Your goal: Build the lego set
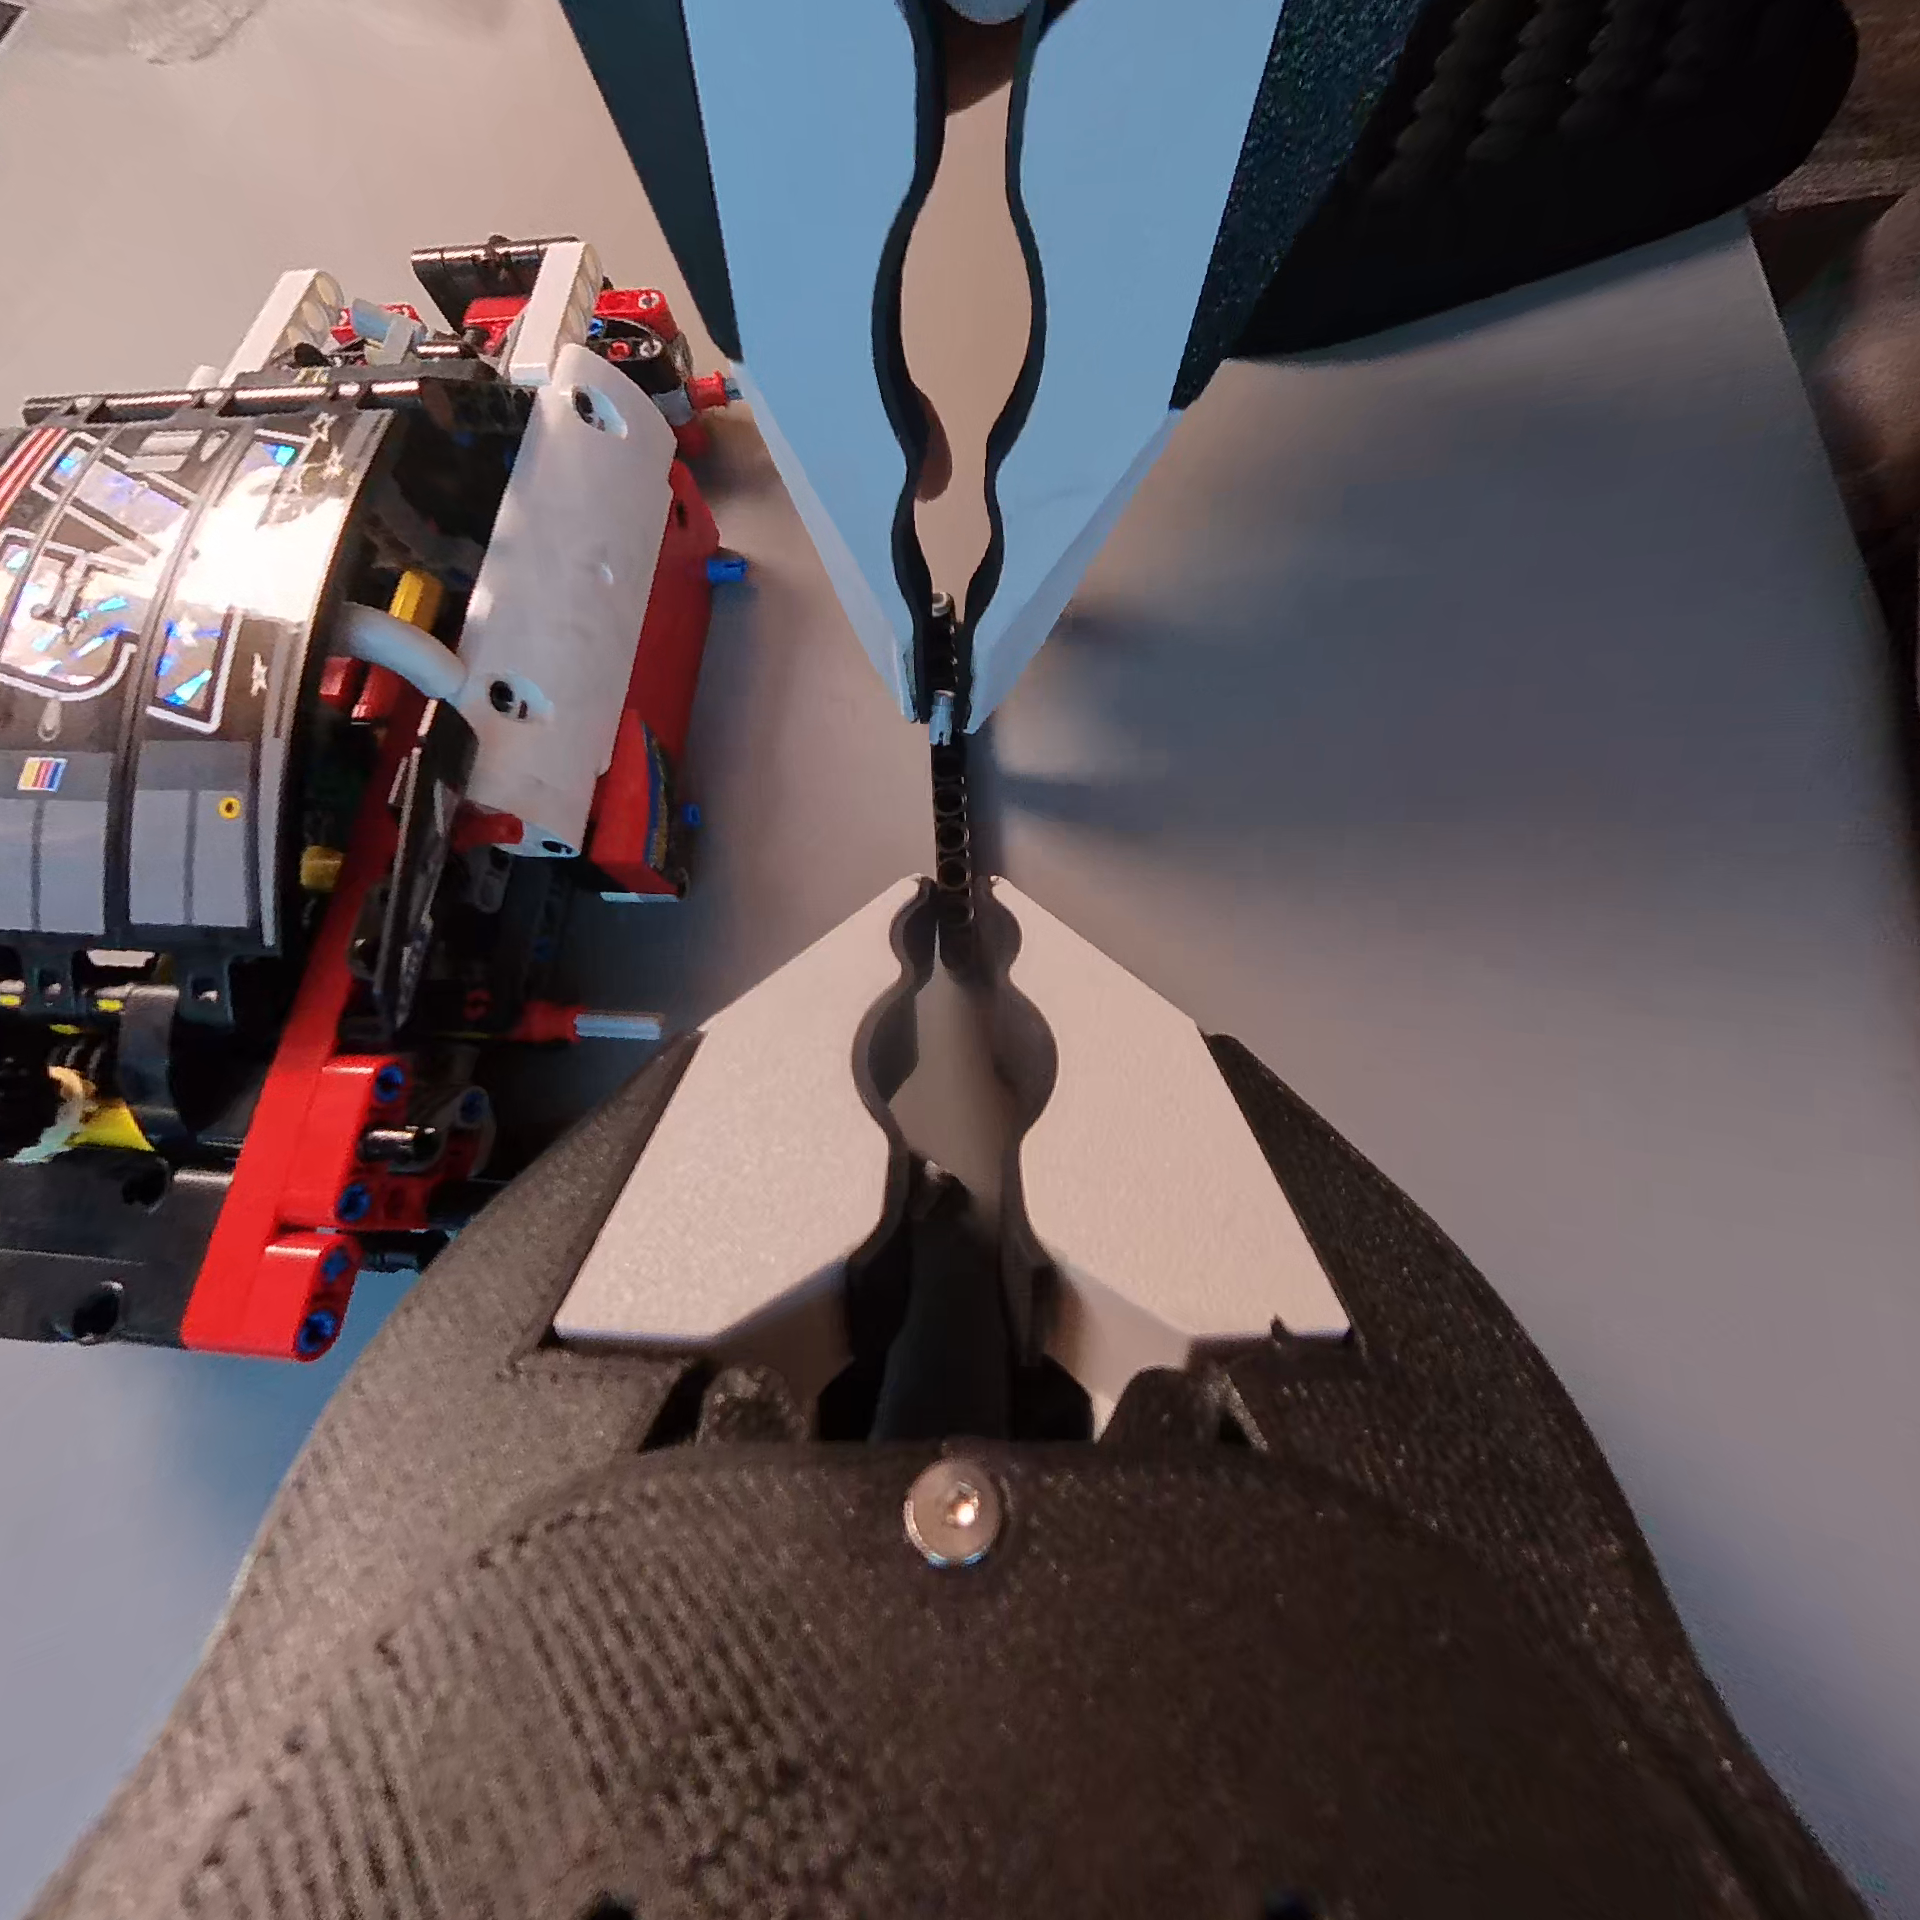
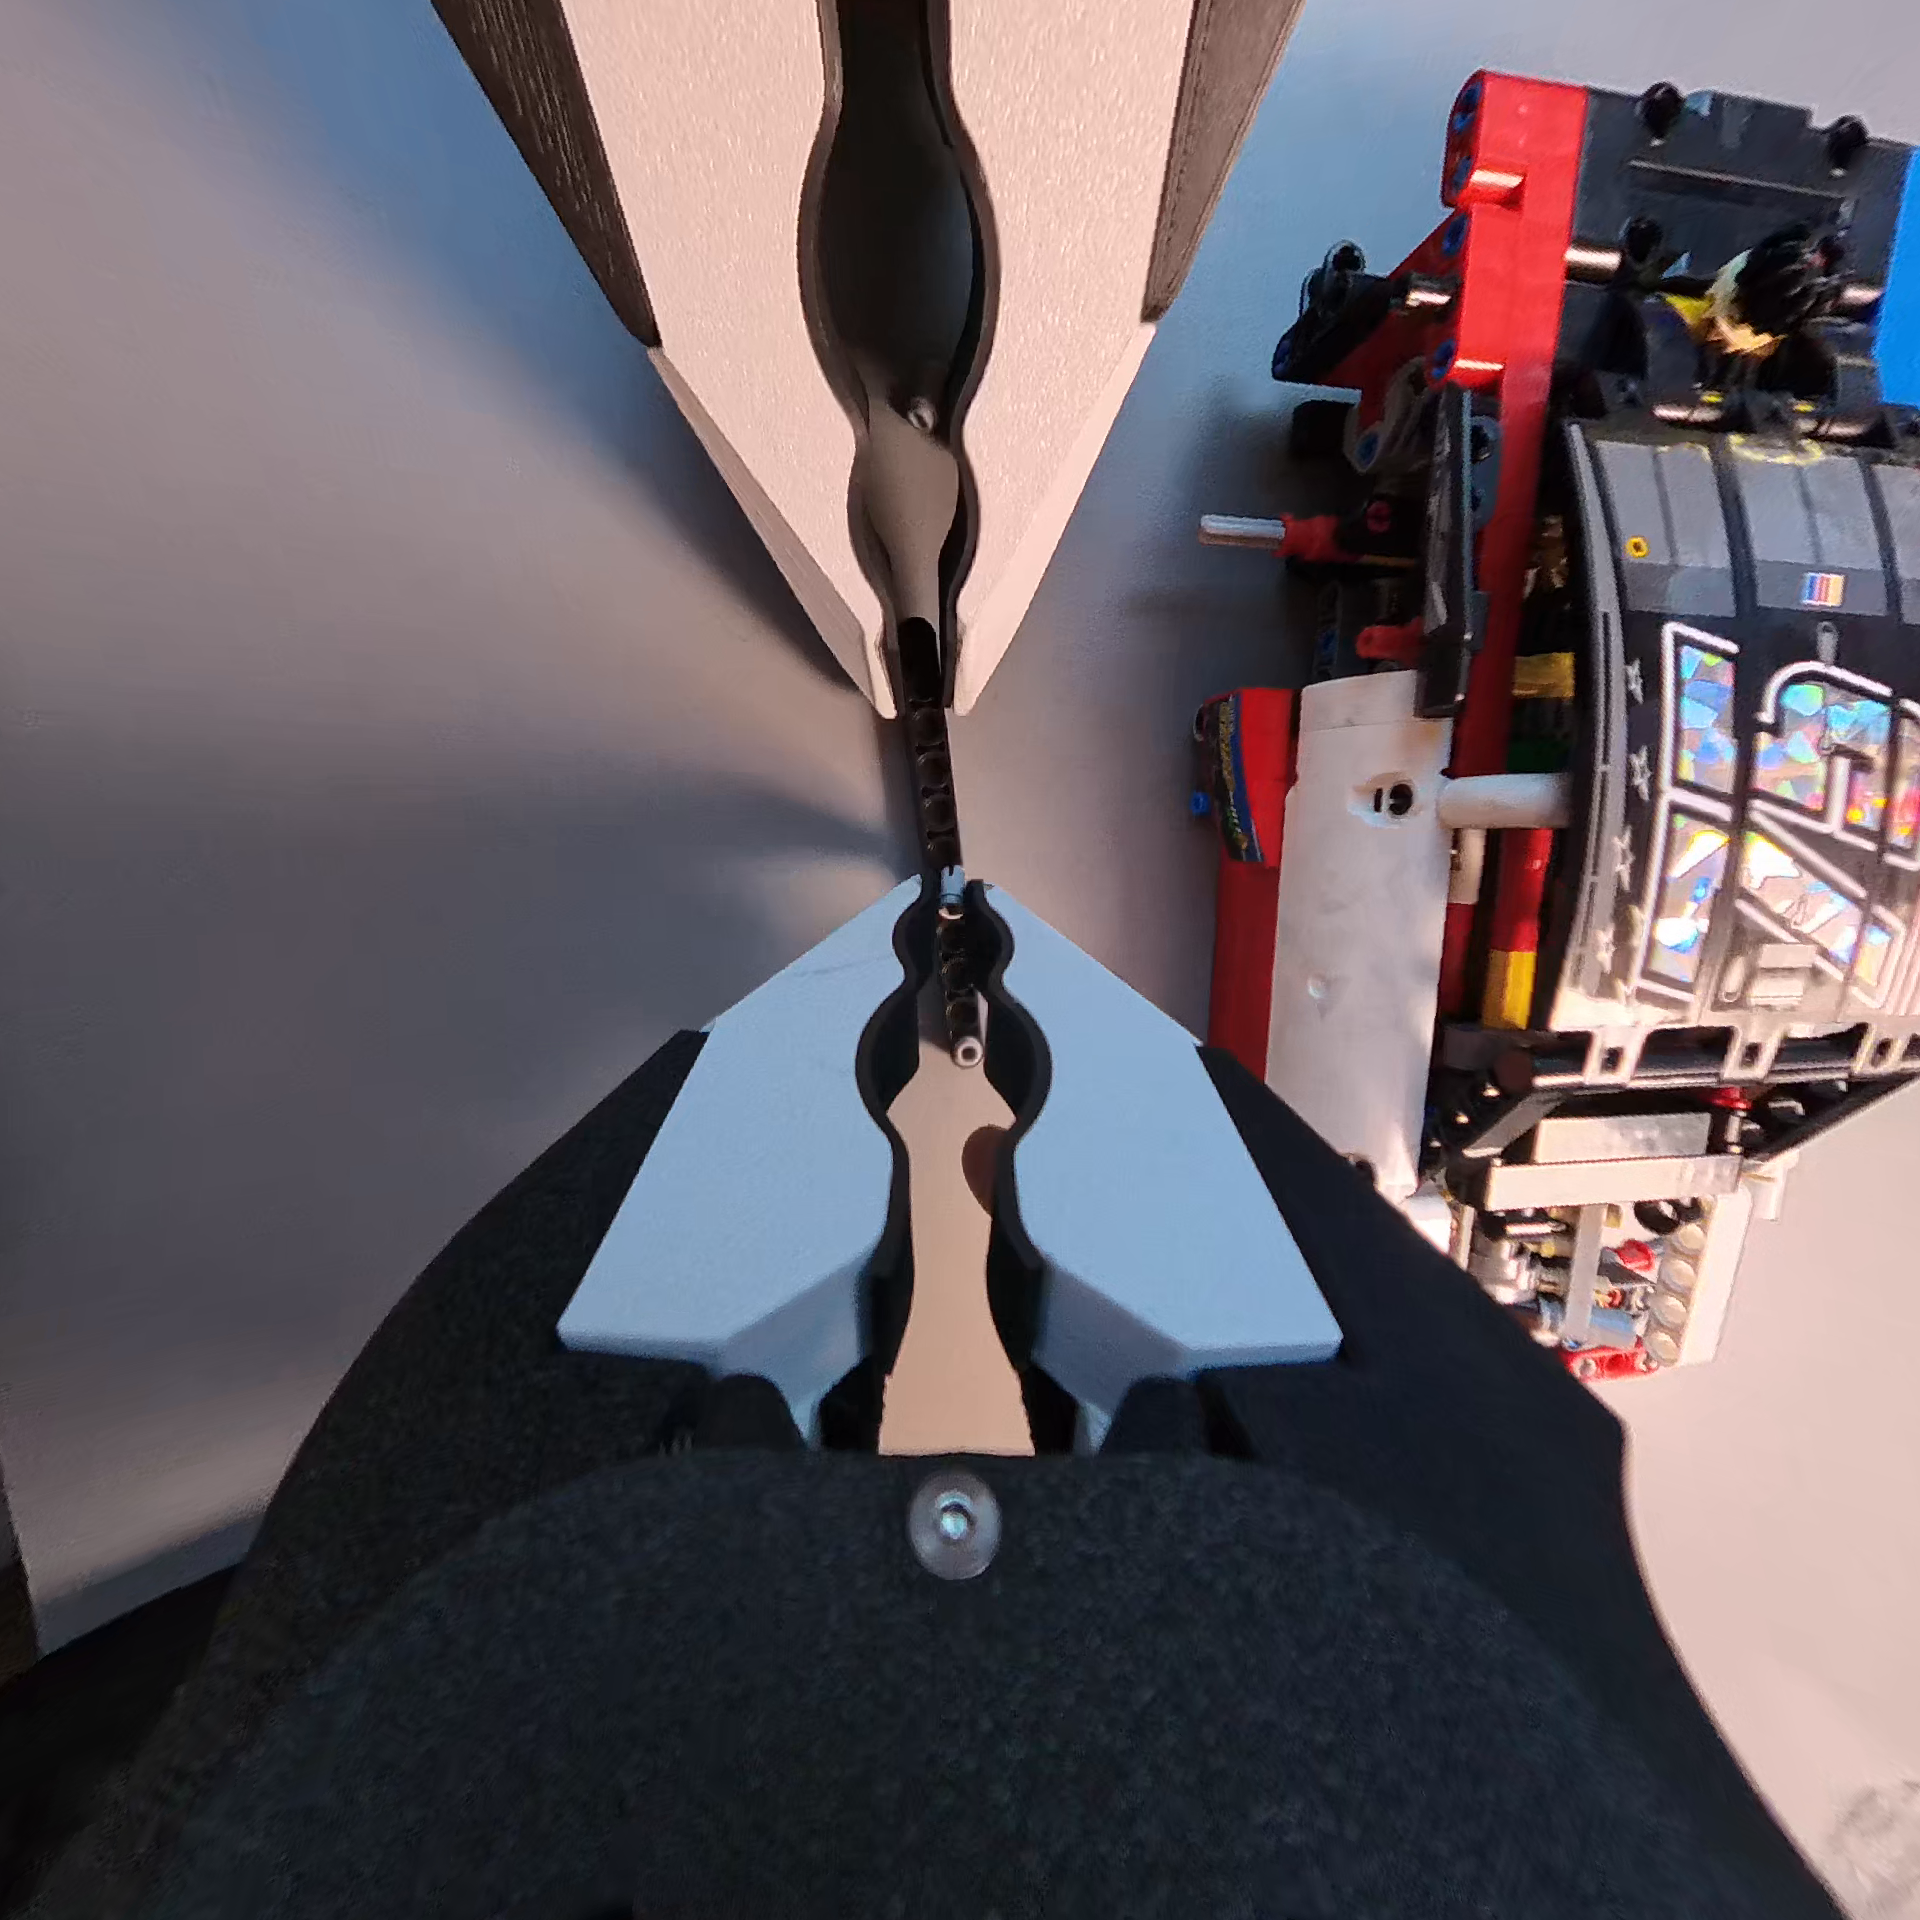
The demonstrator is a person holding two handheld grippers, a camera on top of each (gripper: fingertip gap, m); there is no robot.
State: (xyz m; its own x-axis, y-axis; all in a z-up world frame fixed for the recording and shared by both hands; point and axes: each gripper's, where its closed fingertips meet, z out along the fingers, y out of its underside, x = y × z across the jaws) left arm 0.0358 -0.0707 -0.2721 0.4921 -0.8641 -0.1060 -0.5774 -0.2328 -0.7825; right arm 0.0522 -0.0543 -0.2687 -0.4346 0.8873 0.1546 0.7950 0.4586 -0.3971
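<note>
The half-built lego car (image 1: 343,790) lies at 9 o'clock in the left wrist view, its left part cut off by the frame edge; its inner workings are too crowded to sort out. There is one car, red along the frame, white on a side panel, with black curved panels carrying shiny stickers. It sits on a plain grey table (image 1: 1455,727).

At the centre, one thin black beam (image 1: 951,821) with a row of holes spans two grippers that meet tip to tip. The left gripper (image 1: 954,896) has its fingers closed on the beam's near end; how far the beam runs inside is hidden. At 12 o'clock the right gripper (image 1: 940,717) pinches the far end, where a small grey pin (image 1: 941,709) sticks out.

In the right wrist view the car (image 2: 1579,790) lies at 3 o'clock, again cut off.
</note>
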